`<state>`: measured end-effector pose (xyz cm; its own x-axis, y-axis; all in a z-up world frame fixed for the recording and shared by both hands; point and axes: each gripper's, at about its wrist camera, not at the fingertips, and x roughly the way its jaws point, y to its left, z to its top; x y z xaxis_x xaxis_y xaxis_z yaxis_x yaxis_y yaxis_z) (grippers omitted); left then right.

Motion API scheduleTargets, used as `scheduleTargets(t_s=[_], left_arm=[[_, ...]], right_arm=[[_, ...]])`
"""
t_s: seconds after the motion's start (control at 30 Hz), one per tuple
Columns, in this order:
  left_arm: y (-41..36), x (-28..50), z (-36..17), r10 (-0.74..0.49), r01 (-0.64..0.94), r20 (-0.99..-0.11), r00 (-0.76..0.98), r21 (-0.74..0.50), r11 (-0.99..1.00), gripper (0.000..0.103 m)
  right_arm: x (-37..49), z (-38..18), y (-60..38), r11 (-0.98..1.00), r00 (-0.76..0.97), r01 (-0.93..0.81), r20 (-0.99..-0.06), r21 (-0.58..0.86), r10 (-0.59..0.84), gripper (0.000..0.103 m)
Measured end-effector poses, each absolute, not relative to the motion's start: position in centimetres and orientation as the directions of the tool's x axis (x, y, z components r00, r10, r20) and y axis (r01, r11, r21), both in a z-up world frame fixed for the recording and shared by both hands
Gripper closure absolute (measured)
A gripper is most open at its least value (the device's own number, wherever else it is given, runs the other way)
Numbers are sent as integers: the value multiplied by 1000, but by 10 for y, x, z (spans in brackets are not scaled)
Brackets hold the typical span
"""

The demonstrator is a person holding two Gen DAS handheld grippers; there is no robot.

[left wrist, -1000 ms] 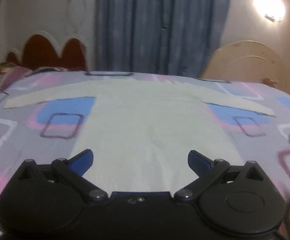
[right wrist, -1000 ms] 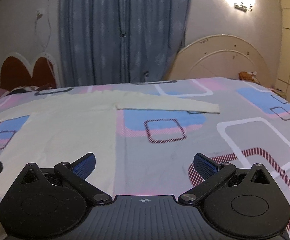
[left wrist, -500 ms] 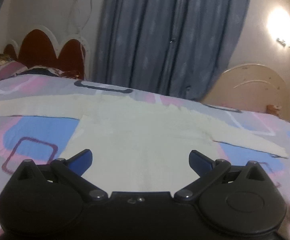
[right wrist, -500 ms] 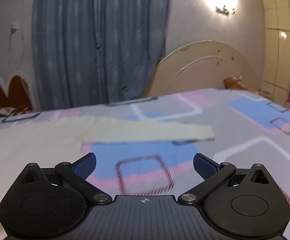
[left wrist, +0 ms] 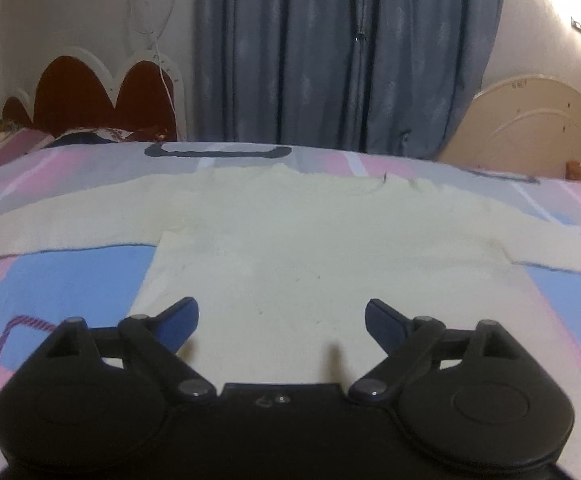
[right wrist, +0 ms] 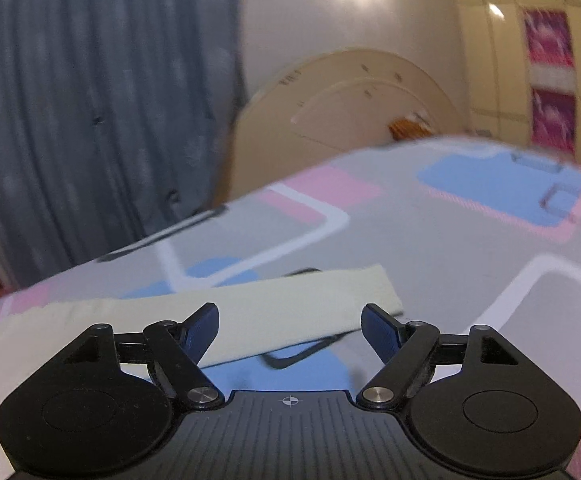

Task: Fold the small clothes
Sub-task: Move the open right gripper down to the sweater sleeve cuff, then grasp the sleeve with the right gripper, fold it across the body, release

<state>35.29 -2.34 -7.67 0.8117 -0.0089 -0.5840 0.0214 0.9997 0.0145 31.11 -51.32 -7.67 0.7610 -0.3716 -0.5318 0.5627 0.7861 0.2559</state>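
The cream knitted long-sleeved sweater [left wrist: 310, 248] lies flat beneath both closing, still-spread grippers, left gripper [left wrist: 281, 320] over its body, right gripper [right wrist: 290, 330] over its cuff, nothing pinched.

The sweater's [left wrist: 290, 240] sleeve ends run past both edges; right wrist view blurred.

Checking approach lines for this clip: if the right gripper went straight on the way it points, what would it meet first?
Most likely the cream sleeve lying flat on the bedspread. It crosses directly ahead of the open right gripper, whose jaws have just been closing with nothing gripped; depth is unclear.
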Motion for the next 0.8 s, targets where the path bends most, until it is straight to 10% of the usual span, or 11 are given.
scheduleTargets(t_s=[0.1, 0.4, 0.5, 0.67, 0.8], left_arm=[[-28, 364, -83, -3, 28, -600, 800, 32, 999, 20], [-45, 392, -102, 2, 53, -634, 774, 67, 996, 21], [-49, 401, -106, 3, 57, -636, 771, 74, 996, 21], [-47, 409, -112, -3, 67, -638, 770, 76, 995, 21], [-41, 406, -110, -18, 81, -642, 767, 69, 994, 21]], right_arm=[[315, -97, -541, 729, 740, 598, -578, 333, -343, 53], [317, -121, -586, 633, 779, 587, -565, 505, -271, 53], [328, -121, -592, 657, 781, 569, -576, 495, -243, 101], [324, -93, -581, 795, 818, 505, -479, 335, -318, 101], [340, -121, -593, 768, 723, 572, -618, 287, -308, 101]])
